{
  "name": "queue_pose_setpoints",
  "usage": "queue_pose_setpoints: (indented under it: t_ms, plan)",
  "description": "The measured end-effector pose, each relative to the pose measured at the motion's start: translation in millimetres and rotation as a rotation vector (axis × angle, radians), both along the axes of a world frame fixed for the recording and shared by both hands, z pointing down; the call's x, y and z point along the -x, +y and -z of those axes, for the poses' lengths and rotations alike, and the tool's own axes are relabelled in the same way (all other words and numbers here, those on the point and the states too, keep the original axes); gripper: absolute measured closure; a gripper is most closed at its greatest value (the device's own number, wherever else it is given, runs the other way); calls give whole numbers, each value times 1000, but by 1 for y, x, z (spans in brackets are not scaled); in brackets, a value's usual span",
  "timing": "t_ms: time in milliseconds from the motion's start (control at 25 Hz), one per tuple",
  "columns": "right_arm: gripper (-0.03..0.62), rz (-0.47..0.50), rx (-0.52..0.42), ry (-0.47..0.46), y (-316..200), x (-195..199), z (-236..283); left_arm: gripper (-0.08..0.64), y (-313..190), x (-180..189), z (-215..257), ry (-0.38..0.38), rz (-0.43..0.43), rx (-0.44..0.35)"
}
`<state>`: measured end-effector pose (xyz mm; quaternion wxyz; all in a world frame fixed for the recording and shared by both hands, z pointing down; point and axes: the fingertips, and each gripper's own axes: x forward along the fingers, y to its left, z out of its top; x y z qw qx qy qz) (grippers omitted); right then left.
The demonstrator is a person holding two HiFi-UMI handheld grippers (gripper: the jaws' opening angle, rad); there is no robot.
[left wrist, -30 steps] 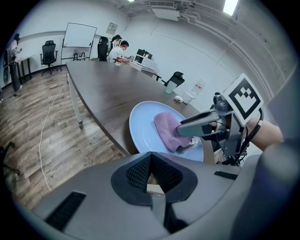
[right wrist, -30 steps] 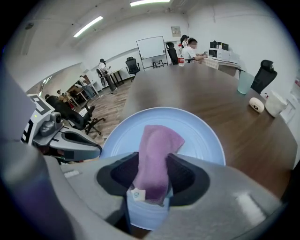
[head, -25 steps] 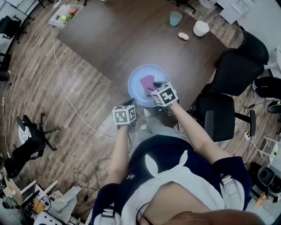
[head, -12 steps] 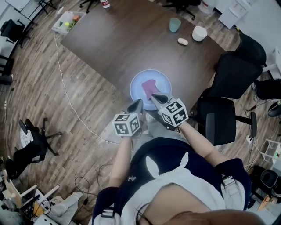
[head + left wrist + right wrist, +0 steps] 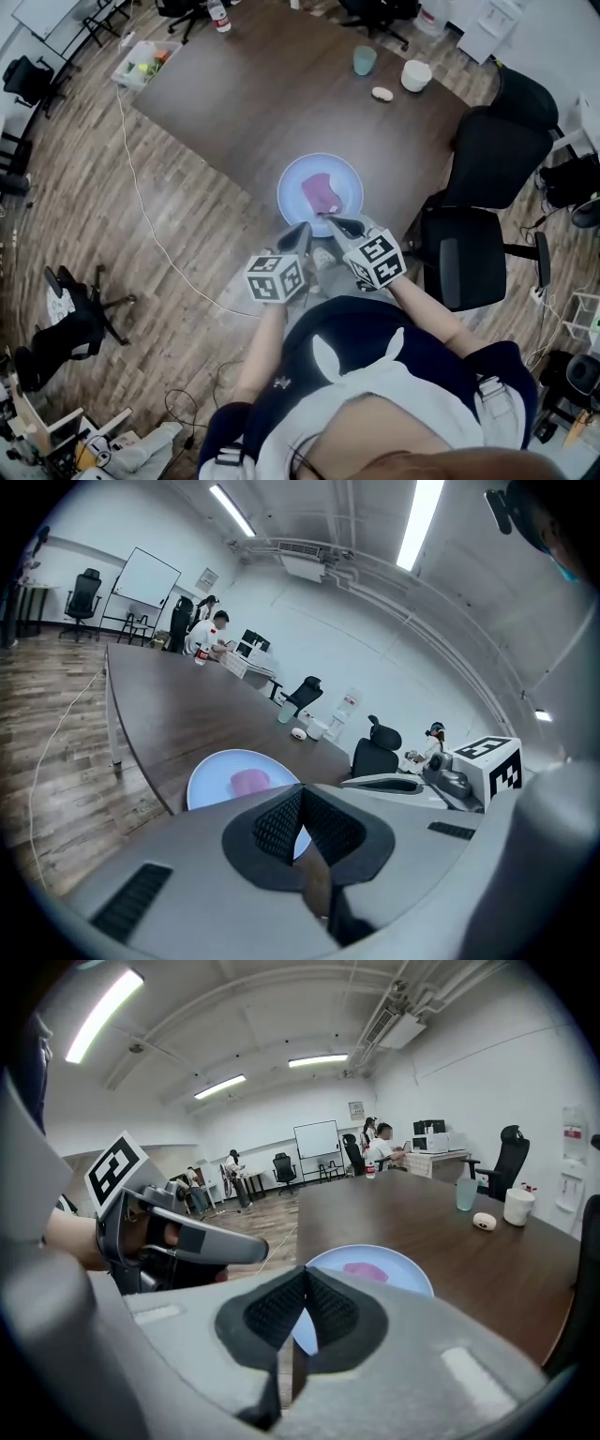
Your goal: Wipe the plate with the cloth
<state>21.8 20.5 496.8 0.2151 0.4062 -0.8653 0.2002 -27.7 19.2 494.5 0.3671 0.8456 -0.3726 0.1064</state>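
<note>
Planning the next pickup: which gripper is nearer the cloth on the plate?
Right. The right gripper is over the near rim of the plate, just short of the cloth; the left gripper is beside it, outside the rim.

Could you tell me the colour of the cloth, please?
The cloth is pink, clearest in head view.

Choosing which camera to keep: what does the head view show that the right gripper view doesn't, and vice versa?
Head view only: the black-and-white marker cube on the right gripper. Right gripper view only: the wall whiteboard and ceiling strip lights. Both: the pink cloth lying on the pale blue round plate, and the teal cup.
</note>
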Motion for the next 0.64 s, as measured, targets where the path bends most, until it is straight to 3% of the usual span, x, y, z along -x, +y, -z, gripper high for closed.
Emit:
queue_pose_setpoints:
  t_ms: [640]
  plan:
    - [594,-78,-39,-34,37,-13,14,555,40,-6,1,7,-23,-7]
